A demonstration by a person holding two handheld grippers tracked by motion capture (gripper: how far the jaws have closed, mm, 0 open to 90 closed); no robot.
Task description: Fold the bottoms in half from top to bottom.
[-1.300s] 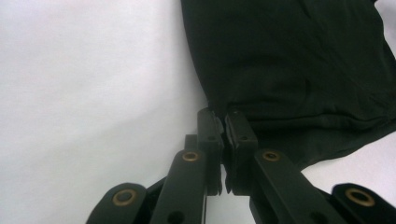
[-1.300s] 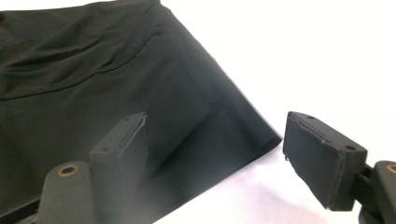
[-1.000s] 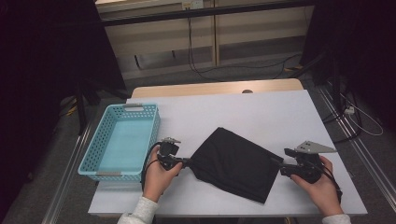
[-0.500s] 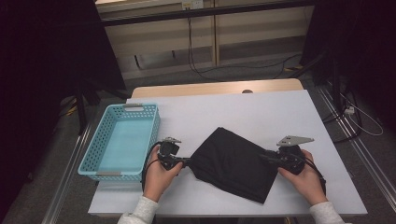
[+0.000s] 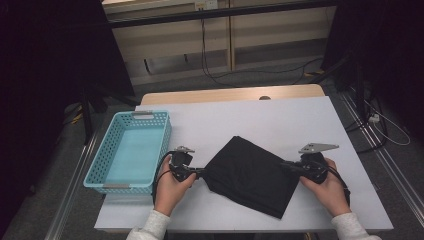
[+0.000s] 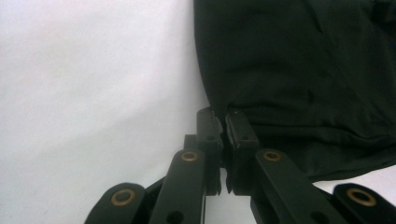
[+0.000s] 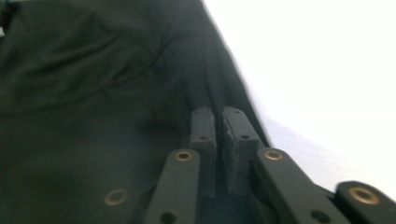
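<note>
A folded black cloth [image 5: 250, 175] lies flat on the white table [image 5: 260, 120], near its front edge. My left gripper [image 5: 204, 171] is shut on the cloth's left corner; in the left gripper view the jaws [image 6: 222, 114] pinch the hem of the cloth [image 6: 299, 70]. My right gripper [image 5: 285, 164] sits at the cloth's right edge. Its jaws have just been closing, and in the right gripper view they [image 7: 219, 112] stand together with a fold of the cloth [image 7: 93, 93] between them. A hand holds each gripper low over the table.
A light blue plastic basket [image 5: 165, 135] stands at the table's left edge, just left of my left gripper. Bare table stretches behind the cloth and to its right. Cables lie on the floor beyond the table.
The right gripper has slid left from beside the cloth onto its right edge, and its jaws have closed there. The left gripper and the cloth have stayed put.
</note>
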